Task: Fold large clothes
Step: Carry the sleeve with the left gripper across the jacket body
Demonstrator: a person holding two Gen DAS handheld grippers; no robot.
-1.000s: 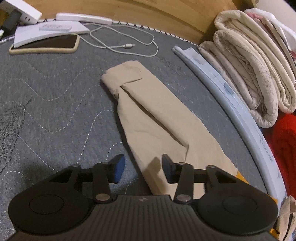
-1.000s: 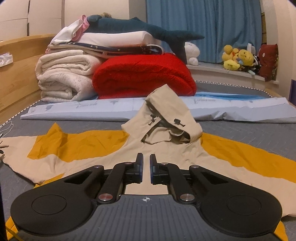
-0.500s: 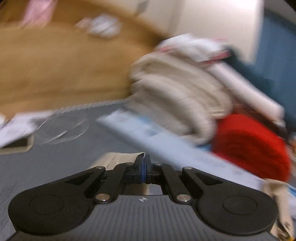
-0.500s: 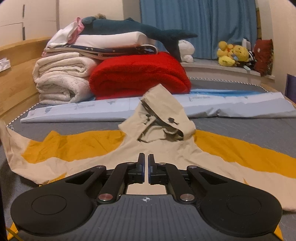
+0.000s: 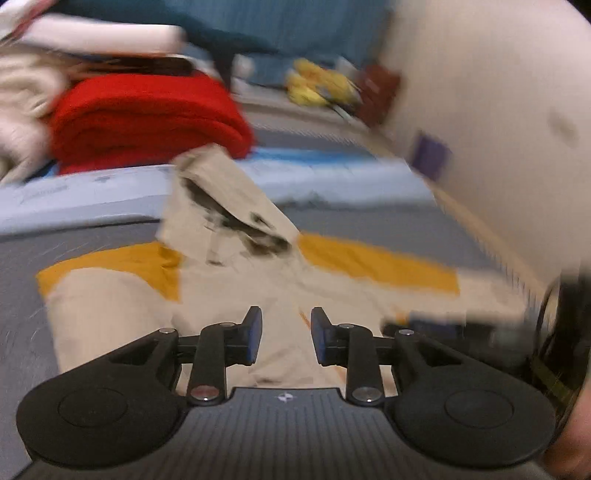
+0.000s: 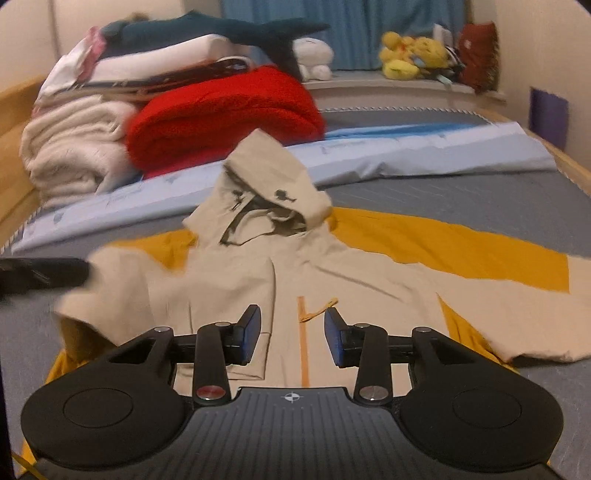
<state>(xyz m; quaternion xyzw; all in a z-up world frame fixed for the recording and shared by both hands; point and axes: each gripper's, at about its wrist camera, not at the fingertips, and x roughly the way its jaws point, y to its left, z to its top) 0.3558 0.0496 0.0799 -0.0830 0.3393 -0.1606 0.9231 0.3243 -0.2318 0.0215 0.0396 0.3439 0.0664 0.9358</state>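
Observation:
A beige and mustard hooded jacket (image 6: pixel 332 280) lies spread on the grey mattress (image 6: pixel 480 195), hood (image 6: pixel 266 192) standing up at the far side. Its left sleeve (image 6: pixel 155 295) is folded in over the body; the right sleeve (image 6: pixel 480 258) stretches out to the right. My right gripper (image 6: pixel 292 334) is open and empty just above the jacket's front. My left gripper (image 5: pixel 286 334) is open and empty over the jacket (image 5: pixel 229 295) in a blurred view; it also shows as a dark blur at the left edge of the right wrist view (image 6: pixel 40 277).
A red blanket (image 6: pixel 225 114), white folded quilts (image 6: pixel 74 147) and a plush shark (image 6: pixel 221 29) are stacked at the back left. A light blue sheet (image 6: pixel 406 151) lies across behind the jacket. Yellow plush toys (image 6: pixel 410 55) sit on the window ledge. A wooden bed frame (image 6: pixel 569 162) runs along the right.
My left gripper shut on the sleeve, swung it right over the jacket body and opened, leaving it folded in. My right gripper went from shut to open.

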